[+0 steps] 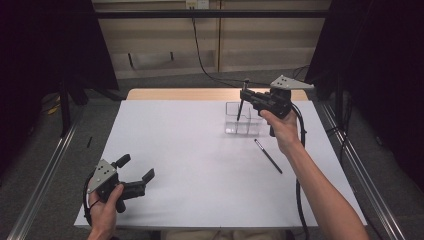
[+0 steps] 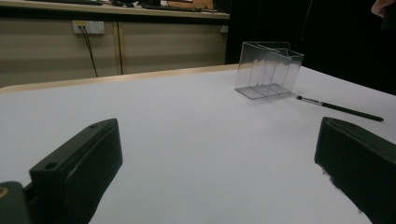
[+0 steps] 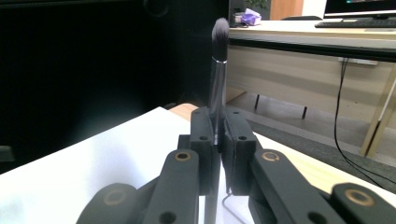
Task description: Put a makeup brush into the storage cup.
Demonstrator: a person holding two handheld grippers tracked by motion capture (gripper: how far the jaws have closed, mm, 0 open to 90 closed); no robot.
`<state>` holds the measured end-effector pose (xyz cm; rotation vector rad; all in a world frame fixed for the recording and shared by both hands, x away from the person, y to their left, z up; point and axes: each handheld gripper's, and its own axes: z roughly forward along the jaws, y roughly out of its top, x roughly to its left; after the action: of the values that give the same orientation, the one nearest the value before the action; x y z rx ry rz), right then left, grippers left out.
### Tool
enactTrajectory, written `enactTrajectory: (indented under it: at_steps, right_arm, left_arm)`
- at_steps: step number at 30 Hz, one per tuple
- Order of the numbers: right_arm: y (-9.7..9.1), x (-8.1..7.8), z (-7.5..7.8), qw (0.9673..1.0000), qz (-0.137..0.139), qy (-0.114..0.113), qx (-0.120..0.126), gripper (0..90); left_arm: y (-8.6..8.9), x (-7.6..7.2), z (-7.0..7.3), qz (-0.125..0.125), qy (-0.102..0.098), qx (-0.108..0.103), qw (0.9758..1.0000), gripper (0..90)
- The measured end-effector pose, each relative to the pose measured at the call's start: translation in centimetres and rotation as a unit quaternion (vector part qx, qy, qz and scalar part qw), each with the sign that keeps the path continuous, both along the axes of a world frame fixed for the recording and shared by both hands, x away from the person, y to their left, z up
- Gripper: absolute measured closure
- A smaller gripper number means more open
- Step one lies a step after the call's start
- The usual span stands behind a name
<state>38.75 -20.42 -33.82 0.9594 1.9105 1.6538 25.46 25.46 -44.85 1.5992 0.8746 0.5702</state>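
While the left gripper (image 1: 134, 175) rests splayed and empty, the right gripper (image 3: 215, 135) pinches a light, stiff makeup brush (image 3: 218, 70) mid-handle, bristles up, above the clear organiser (image 1: 243, 120), likely slippery

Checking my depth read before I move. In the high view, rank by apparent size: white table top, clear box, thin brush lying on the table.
Largest to smallest:
1. white table top
2. clear box
3. thin brush, longer than the box is wide but far slimmer
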Motion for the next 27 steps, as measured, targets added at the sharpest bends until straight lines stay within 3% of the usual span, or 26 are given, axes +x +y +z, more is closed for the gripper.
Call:
enactTrajectory:
  at_steps: [11, 17, 20, 27]
  right_arm:
    - [1.0, 2.6, 0.6, 0.9996, -0.023, -0.006, -0.013, 84.1]
    - [1.0, 3.9, 0.0, 0.9989, -0.038, 0.001, -0.027, 84.0]
    - [1.2, 4.2, -0.3, 0.9987, -0.041, 0.002, -0.03, 84.0]
    - [1.1, 4.9, -1.1, 0.9985, -0.049, 0.008, -0.025, 84.0]
  left_arm:
    - [-0.2, 0.0, 0.0, -0.014, 0.001, 0.011, 0.9998, 1.1]
    - [0.0, 0.0, 0.0, -0.008, 0.004, 0.009, 0.9999, 1.1]
    - [0.1, 0.1, -0.1, -0.005, 0.0, 0.025, 0.9997, 1.1]
    - [0.4, 0.3, -0.2, 0.001, 0.005, 0.017, 0.9999, 1.1]
